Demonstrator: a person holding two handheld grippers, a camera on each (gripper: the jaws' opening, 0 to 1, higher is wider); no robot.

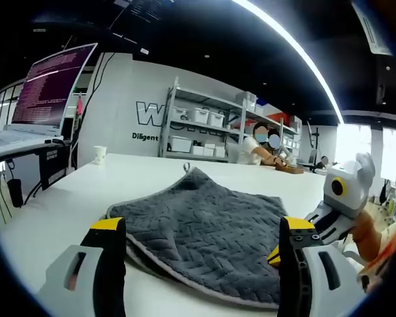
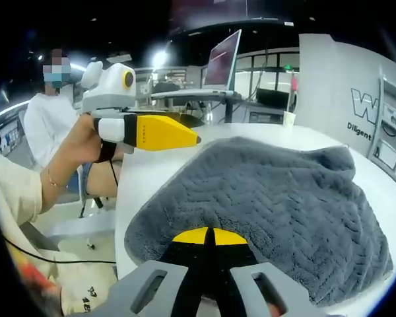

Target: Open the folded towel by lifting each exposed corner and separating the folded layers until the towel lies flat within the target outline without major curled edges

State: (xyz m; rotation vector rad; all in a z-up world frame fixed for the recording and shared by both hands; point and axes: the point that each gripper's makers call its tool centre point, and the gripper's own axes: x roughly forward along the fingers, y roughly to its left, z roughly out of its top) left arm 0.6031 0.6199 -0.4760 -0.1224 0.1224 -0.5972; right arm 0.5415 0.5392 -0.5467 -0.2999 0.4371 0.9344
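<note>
Grey, thick-woven towel (image 1: 204,231) lying on the white tabletop (image 1: 66,198), bunched and doubled rather than spread: near edge in the left gripper view shows one layer riding over another, and a small hanging loop sticks up at the far edge. No target outline to be made out. Judged barely begun to partway; layers yet to be parted, edges yet to be smoothed.

Left claw (image 1: 201,247) apart, one jaw either side of the towel's near edge, holding nothing. Right claw (image 2: 208,243) together at the yellow tips, pressed against the towel's near edge; whether cloth is pinched between them cannot be told.

Around: paper cup (image 1: 99,154) well back on the tabletop, monitor (image 1: 56,82) on a side desk, shelving with bins (image 1: 198,129), seated people beyond. Nothing lying across the towel.
</note>
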